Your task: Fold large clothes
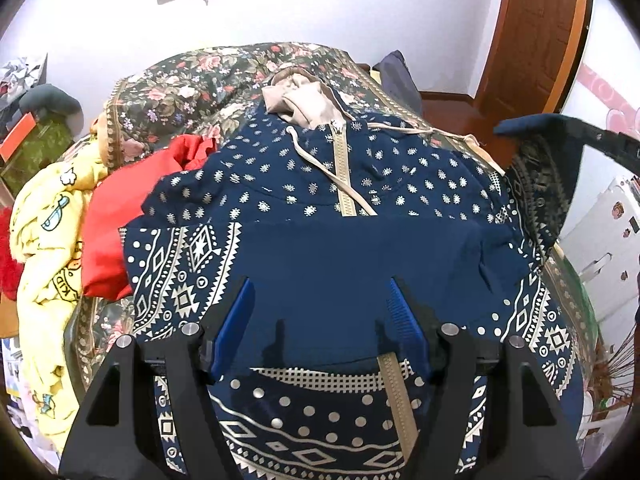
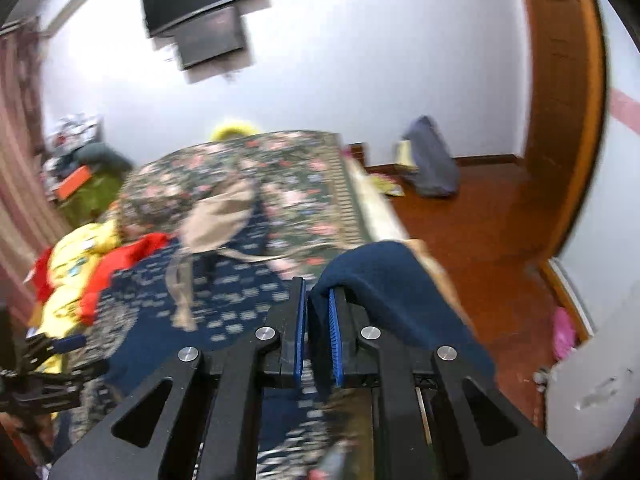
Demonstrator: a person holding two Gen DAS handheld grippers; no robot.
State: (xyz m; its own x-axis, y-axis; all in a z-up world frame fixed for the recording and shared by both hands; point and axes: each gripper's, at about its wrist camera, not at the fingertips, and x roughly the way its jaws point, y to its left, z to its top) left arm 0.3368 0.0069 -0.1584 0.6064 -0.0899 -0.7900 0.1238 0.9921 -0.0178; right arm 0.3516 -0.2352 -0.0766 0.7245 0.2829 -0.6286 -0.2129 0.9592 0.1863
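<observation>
Holding the navy cuff [image 2: 368,276] w/ my right gripper [image 2: 318,312], jaws clenched on it, cloth draped over the right finger. My left gripper [image 1: 320,300] is released, jaws apart above the patterned hoodie [image 1: 300,184], which lies spread on the flowered bed cover [image 1: 192,80], beside red cloth [image 1: 116,220] & yellow cloth [image 1: 44,248].

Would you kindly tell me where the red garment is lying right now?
In the left wrist view, the red garment lies left on the floral bed, between the yellow blanket and the navy hoodie.
</observation>
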